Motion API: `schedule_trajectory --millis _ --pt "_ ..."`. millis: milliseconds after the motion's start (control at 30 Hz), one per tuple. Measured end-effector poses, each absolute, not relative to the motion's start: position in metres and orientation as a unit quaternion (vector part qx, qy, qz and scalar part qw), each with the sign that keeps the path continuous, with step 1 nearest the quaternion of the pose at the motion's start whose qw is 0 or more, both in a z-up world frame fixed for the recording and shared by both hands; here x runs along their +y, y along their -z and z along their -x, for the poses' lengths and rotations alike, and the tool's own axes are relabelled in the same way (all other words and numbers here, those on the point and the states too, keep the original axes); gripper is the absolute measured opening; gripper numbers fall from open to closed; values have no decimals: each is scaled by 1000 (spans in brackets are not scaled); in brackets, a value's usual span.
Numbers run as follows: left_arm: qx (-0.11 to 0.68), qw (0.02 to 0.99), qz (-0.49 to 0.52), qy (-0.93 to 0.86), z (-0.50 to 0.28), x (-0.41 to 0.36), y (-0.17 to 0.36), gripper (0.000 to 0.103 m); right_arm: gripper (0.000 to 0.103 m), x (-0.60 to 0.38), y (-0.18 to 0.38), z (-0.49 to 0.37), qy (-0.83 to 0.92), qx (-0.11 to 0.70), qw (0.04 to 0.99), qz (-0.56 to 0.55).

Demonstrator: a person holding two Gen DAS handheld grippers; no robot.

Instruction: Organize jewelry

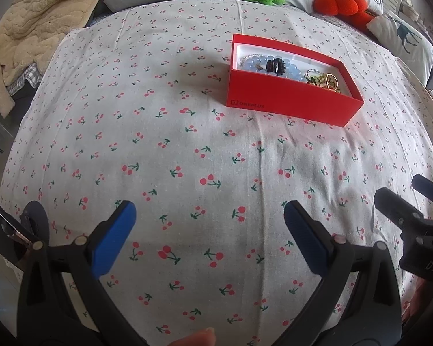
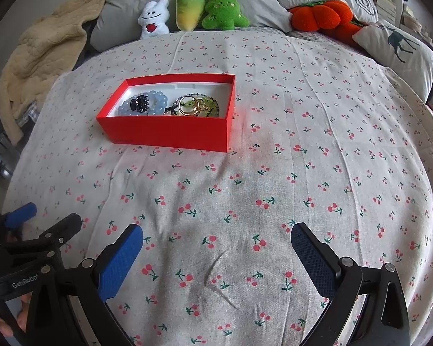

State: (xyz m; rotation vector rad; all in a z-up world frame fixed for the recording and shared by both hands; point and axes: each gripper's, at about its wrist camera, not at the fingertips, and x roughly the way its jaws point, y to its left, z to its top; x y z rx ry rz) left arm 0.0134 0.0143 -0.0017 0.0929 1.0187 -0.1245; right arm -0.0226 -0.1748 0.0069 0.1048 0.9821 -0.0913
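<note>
We see both the left claw [image 1: 209, 225] and right claw [image 2: 216, 248] spread, empty over the bed [image 2: 274, 173], jewelry [image 2: 170, 105] in the red box [image 2: 170, 132].

ahead of both tongs, a matt red card box [image 2: 170, 132] sits on woven cherry-print cloth [image 2: 245, 190] — inside it glossy blue beads [image 2: 156, 102] and shiny gold metal rings [image 2: 187, 106]. the blue finger pads [image 2: 119, 262] look matt and finely textured — far beyond, fuzzy plush toys [image 2: 223, 8].
</note>
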Motion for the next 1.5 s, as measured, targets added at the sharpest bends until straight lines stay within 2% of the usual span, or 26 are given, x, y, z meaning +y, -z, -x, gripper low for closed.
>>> schedule_trajectory --millis 1500 --pt "481 874 -49 54 -9 11 -5 102 103 -171 -10 28 52 465 883 -41"
